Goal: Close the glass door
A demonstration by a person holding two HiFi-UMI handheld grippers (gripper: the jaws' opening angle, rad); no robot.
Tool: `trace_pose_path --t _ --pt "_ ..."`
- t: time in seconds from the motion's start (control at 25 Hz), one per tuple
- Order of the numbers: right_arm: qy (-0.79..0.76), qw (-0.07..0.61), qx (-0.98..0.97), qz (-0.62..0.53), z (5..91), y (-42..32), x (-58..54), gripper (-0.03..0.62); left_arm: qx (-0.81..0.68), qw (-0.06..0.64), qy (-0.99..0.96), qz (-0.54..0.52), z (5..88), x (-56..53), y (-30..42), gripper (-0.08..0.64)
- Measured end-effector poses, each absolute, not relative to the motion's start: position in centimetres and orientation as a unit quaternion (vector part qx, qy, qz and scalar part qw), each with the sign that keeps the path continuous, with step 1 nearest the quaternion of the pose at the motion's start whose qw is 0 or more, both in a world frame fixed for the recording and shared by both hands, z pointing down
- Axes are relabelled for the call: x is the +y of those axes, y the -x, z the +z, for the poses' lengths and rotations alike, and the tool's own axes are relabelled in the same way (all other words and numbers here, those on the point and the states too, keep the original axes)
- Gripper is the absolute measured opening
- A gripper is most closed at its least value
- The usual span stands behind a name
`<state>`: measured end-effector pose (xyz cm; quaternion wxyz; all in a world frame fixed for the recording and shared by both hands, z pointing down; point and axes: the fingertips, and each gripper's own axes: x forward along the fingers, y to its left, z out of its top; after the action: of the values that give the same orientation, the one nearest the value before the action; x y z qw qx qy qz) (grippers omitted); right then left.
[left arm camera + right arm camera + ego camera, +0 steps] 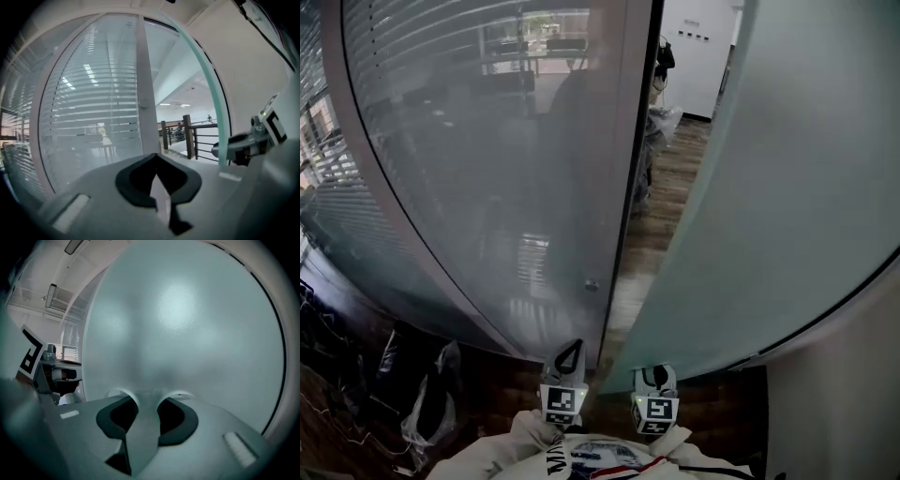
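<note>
A frosted glass door stands ajar beside a framed glass panel, with wooden floor between; the left claw and right claw sit below the gap.

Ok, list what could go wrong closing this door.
The right gripper, jaws open, is close up to the bare frosted door, no handle in view: a push may skid. The left gripper sits by the gap between door and left panel; the closing edge might pinch it.
</note>
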<state>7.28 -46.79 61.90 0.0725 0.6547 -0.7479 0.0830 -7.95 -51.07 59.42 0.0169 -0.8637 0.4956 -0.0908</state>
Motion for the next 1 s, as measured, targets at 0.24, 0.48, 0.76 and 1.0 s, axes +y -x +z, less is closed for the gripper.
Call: trace_pose_path --t 0.24,0.48,0.76,1.0 --pt "-0.679 0.061 -0.728 0.071 60.8 -9.0 -47.6 0.115 0.464 0.005 0.882 -0.087 58.4 -52.7 6.5 0.002" --pt "-0.697 0.054 -0.711 0.072 60.5 -9.0 -49.8 0.114 0.461 0.000 0.881 -0.105 59.6 -55.2 7.3 0.002" --pt "-0.703 0.054 -0.705 0.073 60.7 -9.4 -52.0 0.115 0.440 0.010 0.892 -0.102 58.8 -56.4 6.5 0.002" --pt "-0.708 0.055 -0.701 0.073 61.1 -9.8 -53.6 0.115 0.428 0.015 0.898 -0.103 58.7 -56.8 6.2 0.002"
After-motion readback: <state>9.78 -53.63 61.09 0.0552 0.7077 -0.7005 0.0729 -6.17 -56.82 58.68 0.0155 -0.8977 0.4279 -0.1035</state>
